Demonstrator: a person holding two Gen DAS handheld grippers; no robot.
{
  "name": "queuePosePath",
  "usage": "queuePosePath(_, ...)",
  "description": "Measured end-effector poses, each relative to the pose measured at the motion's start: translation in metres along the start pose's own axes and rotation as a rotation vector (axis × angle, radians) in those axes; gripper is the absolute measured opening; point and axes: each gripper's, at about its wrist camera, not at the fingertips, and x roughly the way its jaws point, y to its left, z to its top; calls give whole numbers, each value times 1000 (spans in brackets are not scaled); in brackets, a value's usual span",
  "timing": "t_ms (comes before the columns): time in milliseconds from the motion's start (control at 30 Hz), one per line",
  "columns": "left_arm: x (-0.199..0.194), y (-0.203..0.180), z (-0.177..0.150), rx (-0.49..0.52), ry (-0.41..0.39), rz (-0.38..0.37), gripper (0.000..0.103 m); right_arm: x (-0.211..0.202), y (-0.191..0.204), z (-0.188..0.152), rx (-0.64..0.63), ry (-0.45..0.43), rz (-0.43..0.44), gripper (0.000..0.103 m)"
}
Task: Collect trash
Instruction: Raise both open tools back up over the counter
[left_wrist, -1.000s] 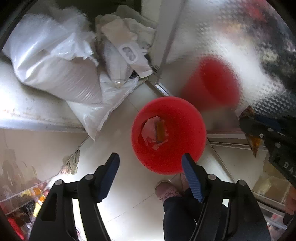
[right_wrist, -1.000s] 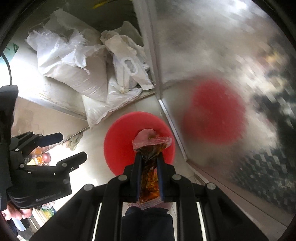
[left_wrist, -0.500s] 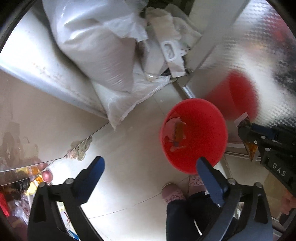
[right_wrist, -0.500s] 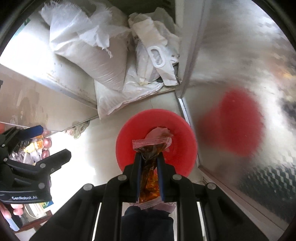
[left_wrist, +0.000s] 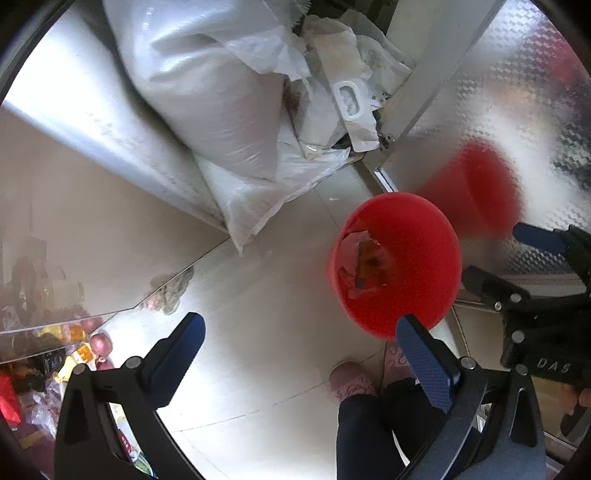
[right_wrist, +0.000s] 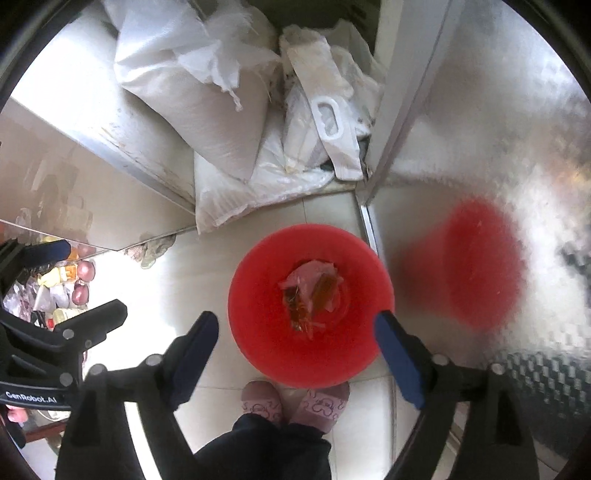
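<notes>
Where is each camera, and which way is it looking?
Left wrist: sits on the left tongs, looking down at the floor and red bin; shows open blue fingers, slippers, the other tongs.
Right wrist: sits on the right tongs, looking straight down into the bin of wrappers; shows slippers.
Both share the bin and white sacks.

White woven sacks (right_wrist: 207, 96) lean piled against a metal cabinet side (right_wrist: 74, 110) on the pale tiled floor (right_wrist: 192, 280). A crumpled rag (right_wrist: 153, 251) lies at the cabinet's foot. Pink slippers (right_wrist: 291, 402) stand on the tiles, beside a textured metal panel (right_wrist: 498, 110).
</notes>
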Motion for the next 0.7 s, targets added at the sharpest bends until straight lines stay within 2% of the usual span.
queuePosePath(167, -46, 8, -15, -1, -7, 16, 103, -33, 8, 1, 12, 1, 51, 92)
queuePosePath(267, -93, 13, -24, -2, -34, 34, 103, -67, 20, 1, -16, -22, 62, 94)
queuePosePath(533, -241, 20, -43, -29, -149, 74, 103, -188, 49, -1, -90, -84, 107, 100)
queuePosePath(700, -304, 13, -50, -23, -205, 89, 103, -263, 59, -2, -105, -146, 100, 100)
